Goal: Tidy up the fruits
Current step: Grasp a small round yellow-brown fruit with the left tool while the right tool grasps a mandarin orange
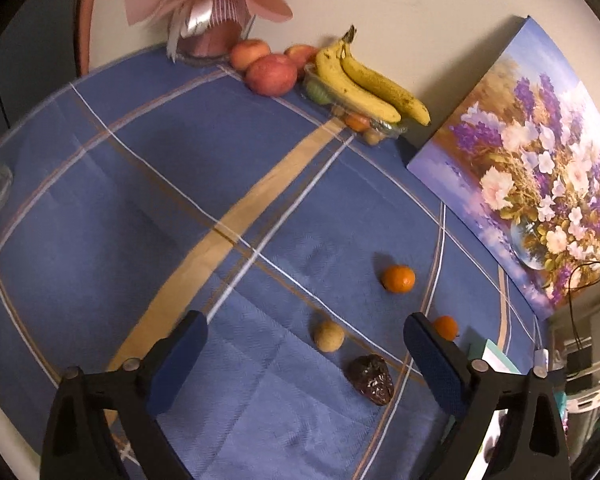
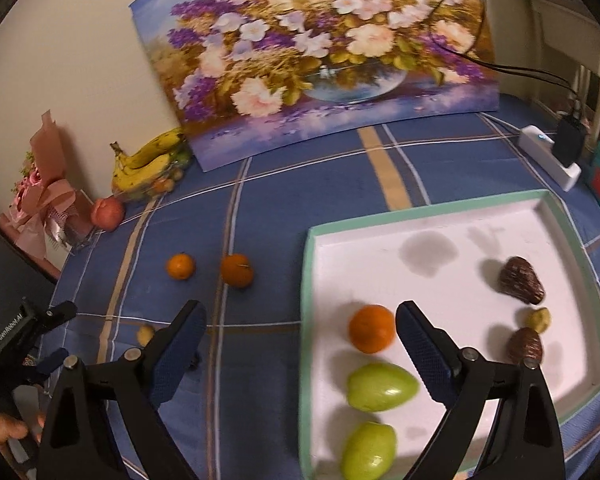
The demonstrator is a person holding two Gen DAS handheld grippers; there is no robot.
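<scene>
My left gripper (image 1: 306, 334) is open above the blue cloth. A small tan round fruit (image 1: 329, 335) lies between its fingers, a dark brown wrinkled fruit (image 1: 372, 378) just right of it, and two tangerines (image 1: 398, 278) (image 1: 445, 327) farther on. My right gripper (image 2: 300, 322) is open and empty over the left edge of a white tray with a green rim (image 2: 306, 280). The tray holds an orange (image 2: 371, 329), two green fruits (image 2: 381, 386) (image 2: 368, 456), two dark brown fruits (image 2: 521, 280) (image 2: 525, 346) and a small yellow one (image 2: 539, 319). The left gripper also shows at the right wrist view's left edge (image 2: 28, 332).
Bananas (image 1: 364, 80) on a clear box of small fruit and red apples (image 1: 271, 74) sit at the table's far edge beside a pink bouquet (image 1: 204, 4). A flower painting (image 2: 320, 52) leans on the wall. A white power strip (image 2: 548, 156) with cables lies behind the tray.
</scene>
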